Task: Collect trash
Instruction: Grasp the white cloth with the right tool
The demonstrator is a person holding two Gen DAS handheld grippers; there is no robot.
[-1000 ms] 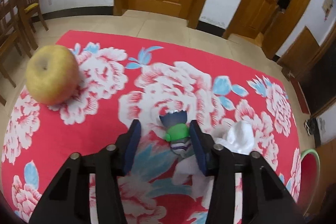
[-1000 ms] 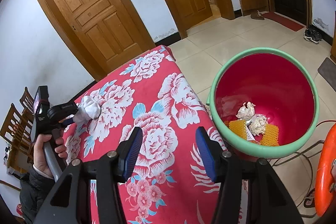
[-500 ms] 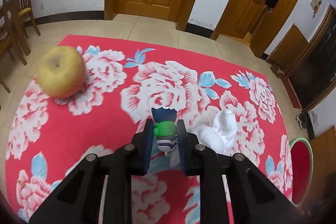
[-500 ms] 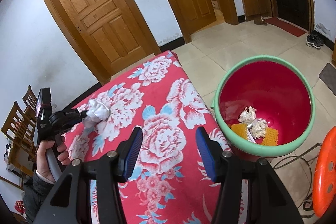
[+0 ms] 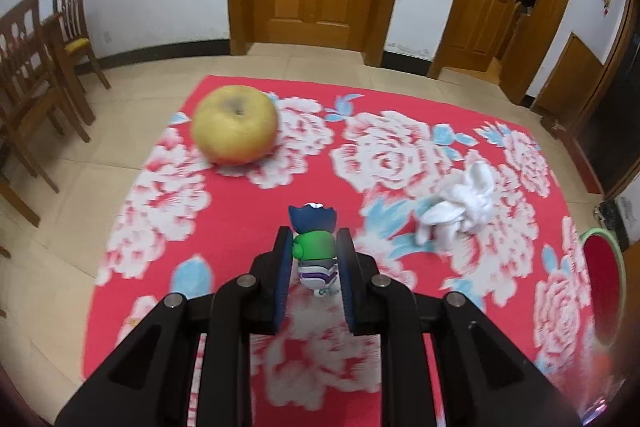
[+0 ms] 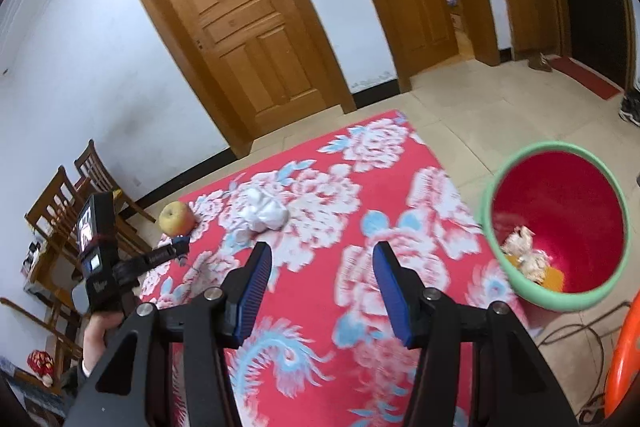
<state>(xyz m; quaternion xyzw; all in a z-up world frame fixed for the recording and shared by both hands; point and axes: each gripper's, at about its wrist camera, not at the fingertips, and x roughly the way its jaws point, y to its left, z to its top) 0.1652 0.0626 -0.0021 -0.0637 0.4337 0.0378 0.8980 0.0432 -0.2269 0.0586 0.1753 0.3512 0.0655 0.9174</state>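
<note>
My left gripper point(image 5: 314, 247) is shut on a small toy figure point(image 5: 316, 247) with a dark blue head and green body, held above the red floral tablecloth point(image 5: 240, 227). A crumpled white tissue point(image 5: 460, 205) lies on the cloth to its right; it also shows in the right wrist view point(image 6: 264, 213). My right gripper point(image 6: 320, 267) is open and empty above the cloth, nearer than the tissue. The left gripper point(image 6: 176, 251) with the toy shows at the left of that view. A red bin with a green rim point(image 6: 560, 227) stands beside the table at the right, with crumpled paper inside.
A yellow apple point(image 5: 236, 125) sits near the table's far left corner; it also shows in the right wrist view point(image 6: 176, 219). Wooden chairs point(image 5: 36, 59) stand left of the table. An orange stool edge point(image 6: 624, 359) is at the lower right. Wooden doors line the wall.
My left gripper closed on the toy figure, lifted it and moved left, away from the tissue. The right gripper swung left toward the table, so the bin moved to the right of its view.
</note>
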